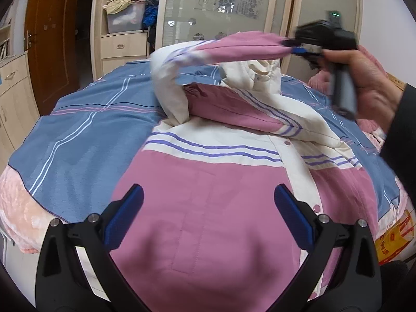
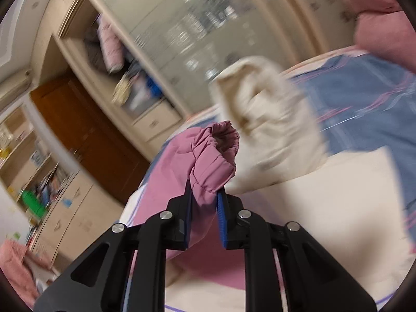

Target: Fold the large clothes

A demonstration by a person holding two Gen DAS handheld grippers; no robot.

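While a pink and cream jacket (image 1: 208,195) lies spread on the bed (image 1: 78,130), the right gripper (image 2: 205,195) fingers pinch one sleeve cuff (image 2: 215,150), lifted above it. Left gripper (image 1: 208,208) fingers hover spread. Folding has barely begun.

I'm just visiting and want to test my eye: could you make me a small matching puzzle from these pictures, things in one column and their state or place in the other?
Things:
1. right gripper
2. left gripper
3. jacket hood
4. bedspread

States or places:
A. blue with stripes, spread under the jacket
B. jaws apart, nothing between them, above the jacket's pink front
C. cream, bunched up at the far end of the jacket
D. clamped on the pink sleeve cuff, lifted off the bed

Pairs: 1-D, 2-B, 3-C, 4-A
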